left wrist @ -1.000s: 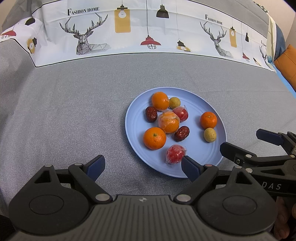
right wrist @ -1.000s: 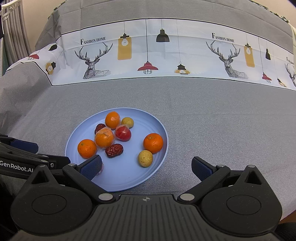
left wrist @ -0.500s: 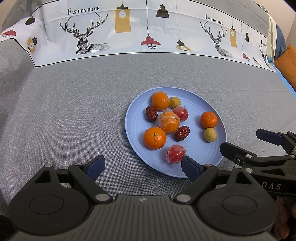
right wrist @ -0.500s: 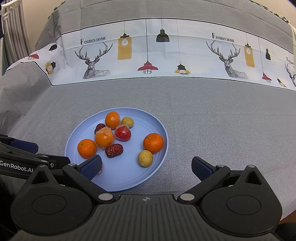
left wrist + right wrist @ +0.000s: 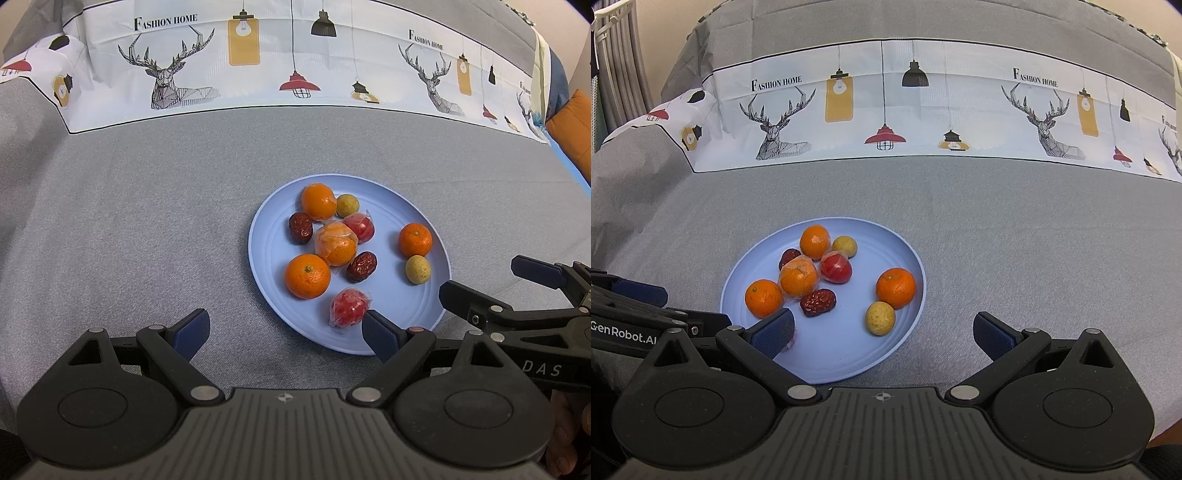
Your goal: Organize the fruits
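A light blue plate (image 5: 391,325) (image 5: 849,354) on the grey cloth holds several fruits: oranges (image 5: 307,276) (image 5: 895,287), one wrapped orange (image 5: 335,243) (image 5: 798,277), two red dates (image 5: 362,266) (image 5: 818,302), two yellow-green small fruits (image 5: 417,269) (image 5: 880,318) and two wrapped red fruits (image 5: 349,307) (image 5: 835,267). My left gripper (image 5: 286,330) is open and empty at the plate's near left edge. My right gripper (image 5: 884,332) is open and empty over the plate's near right edge. Its left finger hides most of the near wrapped red fruit.
A grey tablecloth (image 5: 129,221) with a white printed band of deer and lamps (image 5: 295,55) covers the table. An orange cushion (image 5: 572,125) lies at the far right. A chair back (image 5: 617,55) stands at the far left.
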Demonstrator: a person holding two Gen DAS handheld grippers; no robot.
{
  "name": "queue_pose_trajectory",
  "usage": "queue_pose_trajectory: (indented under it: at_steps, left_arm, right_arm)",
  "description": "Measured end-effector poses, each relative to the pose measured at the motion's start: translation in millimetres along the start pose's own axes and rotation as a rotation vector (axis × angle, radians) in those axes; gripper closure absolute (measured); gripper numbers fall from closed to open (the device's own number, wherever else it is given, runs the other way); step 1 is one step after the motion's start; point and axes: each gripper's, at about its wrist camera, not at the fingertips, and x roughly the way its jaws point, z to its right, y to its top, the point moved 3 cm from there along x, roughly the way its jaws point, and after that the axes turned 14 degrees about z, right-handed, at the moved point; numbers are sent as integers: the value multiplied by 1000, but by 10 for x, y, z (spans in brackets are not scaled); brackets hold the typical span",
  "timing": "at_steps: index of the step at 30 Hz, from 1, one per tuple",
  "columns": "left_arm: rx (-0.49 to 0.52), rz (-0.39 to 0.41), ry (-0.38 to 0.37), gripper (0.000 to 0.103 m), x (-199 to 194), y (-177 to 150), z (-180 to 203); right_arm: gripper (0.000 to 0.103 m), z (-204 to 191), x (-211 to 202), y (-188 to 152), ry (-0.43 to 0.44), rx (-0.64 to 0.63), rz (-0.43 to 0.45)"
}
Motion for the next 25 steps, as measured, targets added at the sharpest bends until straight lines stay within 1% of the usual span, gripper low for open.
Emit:
queue_pose_trajectory:
  at_steps: [11, 22, 24, 25]
  left_arm:
    - [-20, 9, -8, 10, 9, 52, -6]
    - [-60, -7, -15, 10, 54, 69, -57]
    - [-64, -8, -13, 8, 61, 77, -59]
    - [-66, -8, -10, 2, 66, 84, -61]
  right_arm:
    - [1, 56, 12, 34, 1, 29, 7]
    - [1, 74, 63, 43, -3, 47, -4]
    - [1, 86, 74, 50, -4, 58, -6]
    - [1, 98, 74, 58, -4, 65, -3]
